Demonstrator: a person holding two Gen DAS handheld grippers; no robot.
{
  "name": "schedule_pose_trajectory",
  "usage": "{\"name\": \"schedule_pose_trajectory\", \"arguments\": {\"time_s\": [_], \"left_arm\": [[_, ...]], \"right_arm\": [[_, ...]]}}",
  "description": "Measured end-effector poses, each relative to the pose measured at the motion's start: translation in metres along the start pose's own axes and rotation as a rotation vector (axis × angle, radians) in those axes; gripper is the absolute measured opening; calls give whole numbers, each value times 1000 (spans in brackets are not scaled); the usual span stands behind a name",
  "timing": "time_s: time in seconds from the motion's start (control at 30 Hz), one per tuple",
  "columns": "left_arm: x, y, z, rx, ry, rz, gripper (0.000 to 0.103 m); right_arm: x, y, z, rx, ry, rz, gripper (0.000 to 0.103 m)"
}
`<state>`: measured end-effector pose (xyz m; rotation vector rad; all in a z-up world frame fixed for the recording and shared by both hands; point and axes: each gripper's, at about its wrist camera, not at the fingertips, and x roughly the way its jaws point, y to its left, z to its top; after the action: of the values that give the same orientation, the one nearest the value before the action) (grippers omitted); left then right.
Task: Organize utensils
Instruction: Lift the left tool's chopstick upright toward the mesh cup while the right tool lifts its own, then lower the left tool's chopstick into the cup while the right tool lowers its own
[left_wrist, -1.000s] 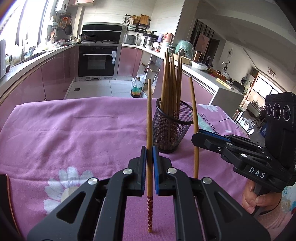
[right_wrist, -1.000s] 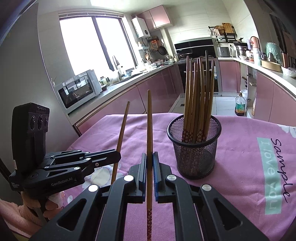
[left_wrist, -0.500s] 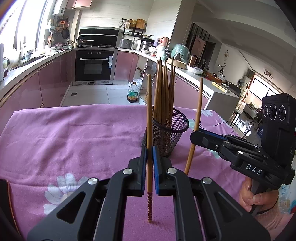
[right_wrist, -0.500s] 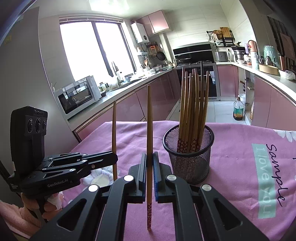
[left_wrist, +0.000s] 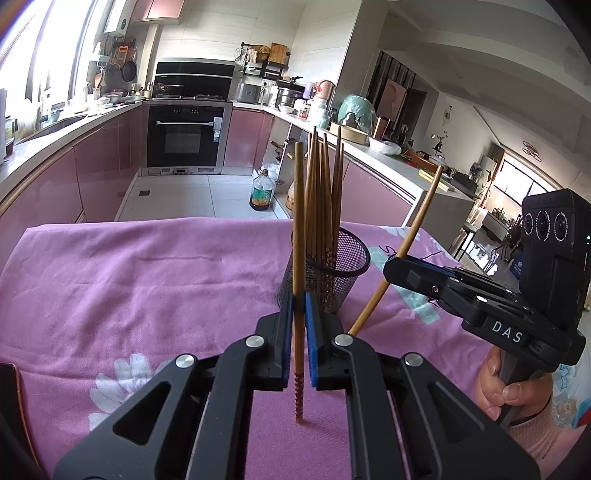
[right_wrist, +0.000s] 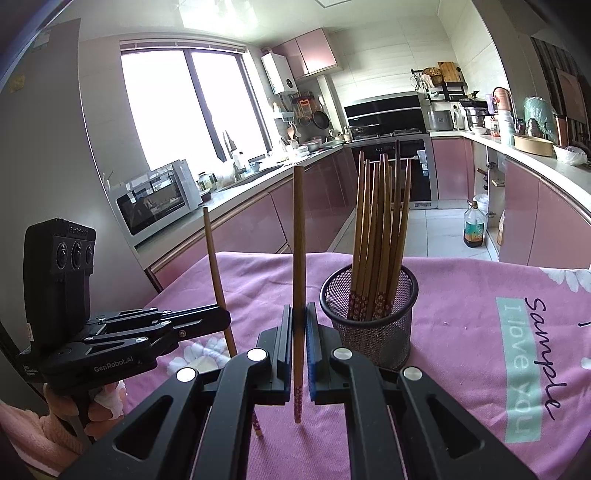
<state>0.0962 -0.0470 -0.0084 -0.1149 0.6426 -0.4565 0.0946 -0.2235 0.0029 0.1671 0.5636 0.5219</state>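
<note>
Left gripper (left_wrist: 299, 295) fingers clamped on slim wooden chopstick (left_wrist: 298, 221); right gripper (right_wrist: 299, 306) likewise; black mesh cup (right_wrist: 369, 321).

A built-in oven (left_wrist: 184, 138) sits upper centre. An oil bottle (left_wrist: 260, 192) stands on the floor. A microwave (right_wrist: 159, 199) occupies the left counter.
</note>
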Motion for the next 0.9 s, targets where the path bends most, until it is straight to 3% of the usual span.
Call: {"name": "schedule_pose_trajectory", "arguments": {"time_s": [0.9], "left_arm": [[-8,-7,17,15,-45,-27,8]], "right_arm": [[-19,-3,14,-19,-69,-29,5]]}}
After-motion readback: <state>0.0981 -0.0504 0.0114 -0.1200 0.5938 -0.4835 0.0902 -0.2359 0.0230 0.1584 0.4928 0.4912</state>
